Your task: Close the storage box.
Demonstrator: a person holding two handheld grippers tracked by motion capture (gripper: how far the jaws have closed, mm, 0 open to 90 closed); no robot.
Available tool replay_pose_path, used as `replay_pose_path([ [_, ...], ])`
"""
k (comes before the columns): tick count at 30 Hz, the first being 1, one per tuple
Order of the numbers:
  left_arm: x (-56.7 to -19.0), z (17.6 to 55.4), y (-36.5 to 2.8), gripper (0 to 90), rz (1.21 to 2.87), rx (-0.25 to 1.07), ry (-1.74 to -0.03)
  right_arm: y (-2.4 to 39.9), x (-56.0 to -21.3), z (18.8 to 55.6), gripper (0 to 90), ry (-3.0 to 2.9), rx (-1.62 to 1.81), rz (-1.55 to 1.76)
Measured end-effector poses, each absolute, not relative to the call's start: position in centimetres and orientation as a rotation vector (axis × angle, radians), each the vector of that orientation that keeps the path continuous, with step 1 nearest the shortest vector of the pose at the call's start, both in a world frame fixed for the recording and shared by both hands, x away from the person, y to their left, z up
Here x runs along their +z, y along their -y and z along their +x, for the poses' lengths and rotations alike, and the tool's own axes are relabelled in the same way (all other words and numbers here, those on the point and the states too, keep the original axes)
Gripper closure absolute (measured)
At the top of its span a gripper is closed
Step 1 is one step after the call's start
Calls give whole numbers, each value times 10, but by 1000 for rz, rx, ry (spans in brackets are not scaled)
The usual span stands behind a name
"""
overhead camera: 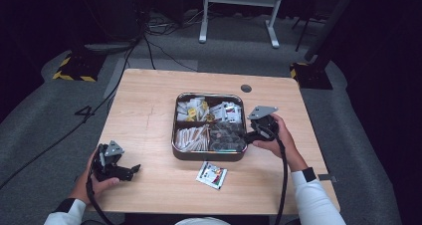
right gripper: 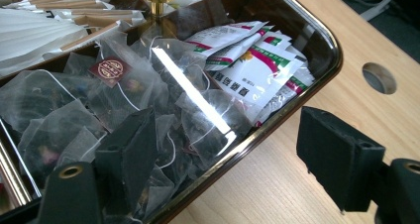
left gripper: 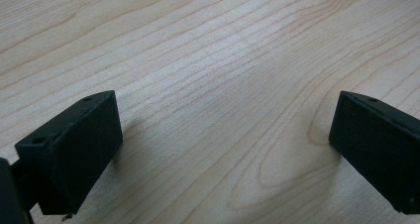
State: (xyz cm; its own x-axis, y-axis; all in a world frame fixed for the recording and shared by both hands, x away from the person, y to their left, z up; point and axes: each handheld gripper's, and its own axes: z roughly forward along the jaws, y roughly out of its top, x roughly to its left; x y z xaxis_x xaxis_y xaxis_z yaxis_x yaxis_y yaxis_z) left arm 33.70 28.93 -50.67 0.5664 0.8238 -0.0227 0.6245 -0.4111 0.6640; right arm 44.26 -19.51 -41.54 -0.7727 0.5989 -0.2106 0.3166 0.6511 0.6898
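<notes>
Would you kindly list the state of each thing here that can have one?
Left tool: open, empty, low over bare table.
Right tool: open, straddling the tray's rim, one jaw among the tea bags.
Tray: uncovered, compartments filled.
Tea bags: loose in their compartment.
Sachet: flat on the table, outside the tray.

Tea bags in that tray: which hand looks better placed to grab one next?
Right. The right gripper is open at the tray rim, one of its fingers already among the tea bags. The left gripper sits open over bare table, apart from the tray.
</notes>
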Motion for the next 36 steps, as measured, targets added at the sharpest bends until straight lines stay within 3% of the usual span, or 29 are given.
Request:
replay_pose_path([
  [36, -507, 337, -289, 2, 2170, 411, -1154, 258, -438, 415, 229, -2430, 877, 836],
])
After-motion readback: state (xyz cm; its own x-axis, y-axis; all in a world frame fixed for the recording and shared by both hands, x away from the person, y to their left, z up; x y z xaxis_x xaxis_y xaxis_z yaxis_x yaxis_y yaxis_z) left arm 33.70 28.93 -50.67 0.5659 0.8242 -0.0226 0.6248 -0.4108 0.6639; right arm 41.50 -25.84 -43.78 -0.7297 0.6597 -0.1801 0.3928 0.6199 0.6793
